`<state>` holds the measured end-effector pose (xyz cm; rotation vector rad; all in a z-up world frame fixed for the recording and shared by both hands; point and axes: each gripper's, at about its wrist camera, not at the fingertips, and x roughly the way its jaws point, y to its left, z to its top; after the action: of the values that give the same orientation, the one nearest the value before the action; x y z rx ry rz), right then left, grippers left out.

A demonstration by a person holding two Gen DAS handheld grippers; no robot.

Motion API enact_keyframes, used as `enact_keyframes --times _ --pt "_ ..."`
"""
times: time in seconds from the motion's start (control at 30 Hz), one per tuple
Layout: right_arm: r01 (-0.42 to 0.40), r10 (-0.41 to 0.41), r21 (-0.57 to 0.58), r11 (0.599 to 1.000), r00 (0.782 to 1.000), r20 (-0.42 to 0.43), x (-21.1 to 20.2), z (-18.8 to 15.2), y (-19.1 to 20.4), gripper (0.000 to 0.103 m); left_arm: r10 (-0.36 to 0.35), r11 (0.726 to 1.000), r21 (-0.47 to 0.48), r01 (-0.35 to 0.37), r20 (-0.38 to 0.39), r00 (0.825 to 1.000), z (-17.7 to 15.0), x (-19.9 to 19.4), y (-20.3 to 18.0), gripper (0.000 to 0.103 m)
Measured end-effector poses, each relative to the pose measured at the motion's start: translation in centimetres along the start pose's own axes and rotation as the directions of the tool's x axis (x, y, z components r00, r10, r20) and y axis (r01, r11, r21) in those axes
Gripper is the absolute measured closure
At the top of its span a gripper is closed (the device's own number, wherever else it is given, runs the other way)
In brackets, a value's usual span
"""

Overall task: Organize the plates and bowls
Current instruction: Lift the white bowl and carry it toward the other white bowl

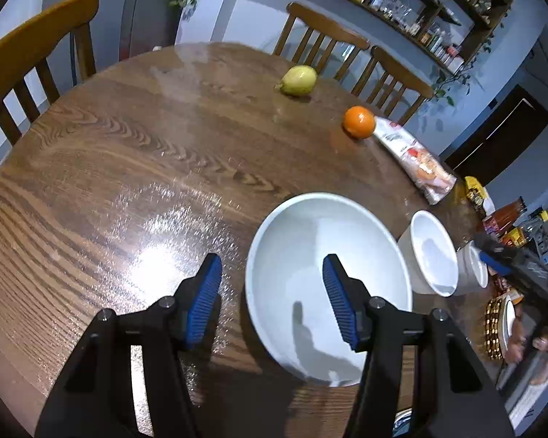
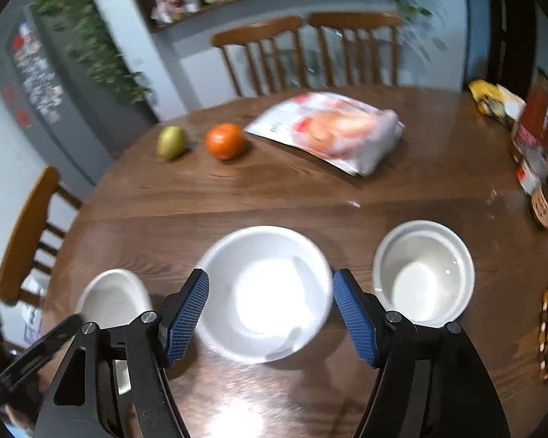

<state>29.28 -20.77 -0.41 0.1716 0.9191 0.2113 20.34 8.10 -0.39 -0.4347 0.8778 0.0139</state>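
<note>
Left gripper [image 1: 272, 299]: our jaws stand wide apart, holding nothing; the left pad is over bare wood, the right pad over the large white bowl [image 1: 303, 255].
Right gripper [image 2: 270, 317]: ours is spread open and empty, a blue pad on either side of the middle bowl [image 2: 265, 294].
Bowls: three white ones sit in a row on the round wooden table [image 2: 310, 200], a smaller deep bowl [image 2: 423, 273] on the right, near but apart.
Fruit: a lemon [image 1: 299, 80] and an orange [image 1: 359, 122] lie farther back.
Writing: the food bag [image 2: 332, 131] has print we cannot read, being blurred.
</note>
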Motion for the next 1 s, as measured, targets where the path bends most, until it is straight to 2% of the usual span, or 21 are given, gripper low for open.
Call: enact_keyframes --times 0.1,0.23,0.3,0.37,0.4,0.47,0.6,0.73,0.83,1.0 --pt "0.02 -0.02 0.003 1.0 0.999 -0.028 1.6 0.2 -0.8 0.031 -0.004 1.0 0.024 0.003 0.053 0.999 -0.2 -1.2 -0.6 0.047" --pt "0.007 -0.005 0.022 1.0 0.999 -0.046 2.3 0.1 -1.7 0.034 -0.091 0.994 0.063 0.085 0.097 0.991 -0.4 -3.1 -2.4 0.048" --pt "-0.016 0.017 0.026 1.0 0.999 -0.04 2.1 0.0 -2.0 0.038 -0.15 0.986 0.088 0.143 0.081 0.985 -0.5 -3.4 -4.3 0.048" --pt "-0.031 0.032 0.028 0.999 0.999 -0.035 2.0 0.1 -2.3 0.044 -0.186 0.971 0.153 0.182 0.013 0.982 -0.9 -2.6 -7.2 0.049" --pt "-0.023 0.024 0.028 0.999 0.999 -0.038 2.1 0.2 -2.4 0.054 -0.185 0.965 0.187 0.185 -0.02 0.983 -1.1 -2.0 -8.9 0.049" --pt "-0.005 0.007 0.041 0.999 0.999 -0.049 2.4 0.3 -2.9 0.065 -0.176 0.953 0.242 0.183 -0.049 0.983 -1.6 -1.2 -11.6 0.053" --pt "-0.056 0.06 0.064 0.996 0.996 -0.058 2.8 0.4 -3.5 0.065 -0.165 0.937 0.293 0.189 -0.106 0.981 -2.3 0.9 -15.2 0.058" --pt "-0.074 0.08 0.079 0.994 0.994 -0.069 3.2 0.4 -3.9 0.065 -0.134 0.943 0.28 0.181 -0.177 0.975 -2.4 4.2 -16.5 0.059" --pt "-0.1 0.108 0.094 0.99 0.991 -0.077 3.3 0.4 -4.3 0.065 -0.096 0.943 0.296 0.152 -0.196 0.976 -2.4 6.2 -16.8 0.059" --pt "-0.113 0.12 0.088 0.99 0.99 -0.079 3.3 0.5 -4.3 0.065 -0.074 0.943 0.307 0.13 -0.187 0.98 -2.5 6.7 -17.5 0.059"
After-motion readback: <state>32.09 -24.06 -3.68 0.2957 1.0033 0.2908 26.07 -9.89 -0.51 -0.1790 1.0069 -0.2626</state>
